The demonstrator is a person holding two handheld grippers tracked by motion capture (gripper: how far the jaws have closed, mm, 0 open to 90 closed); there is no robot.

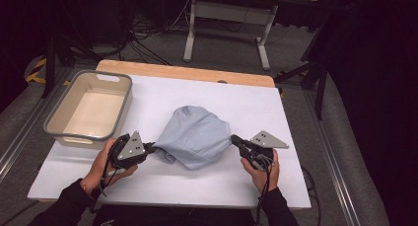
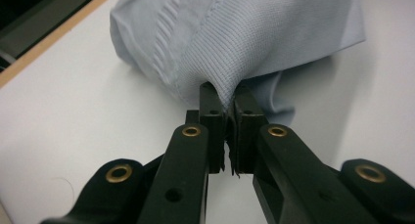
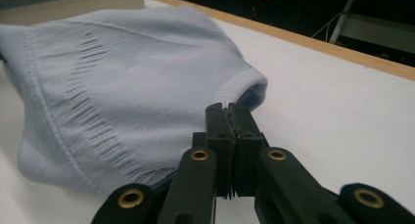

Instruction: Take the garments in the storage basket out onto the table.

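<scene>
Each hand-held gripper, left (image 2: 224,102) and right (image 3: 228,117), pinches the ribbed pale-blue knit garment's (image 1: 194,134) soft edge

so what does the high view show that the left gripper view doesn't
High view alone: the grey bin at the table's far left, apart from the garment; the right tool shut on the garment's right edge; both hands; floor and desk legs beyond.

Left gripper view alone: close up, ribbed knit pinched between the left tool's pads, and a raised stitch line running up the fabric.

Both: the light blue garment bunched on the white table, with the left tool shut on its edge.
</scene>
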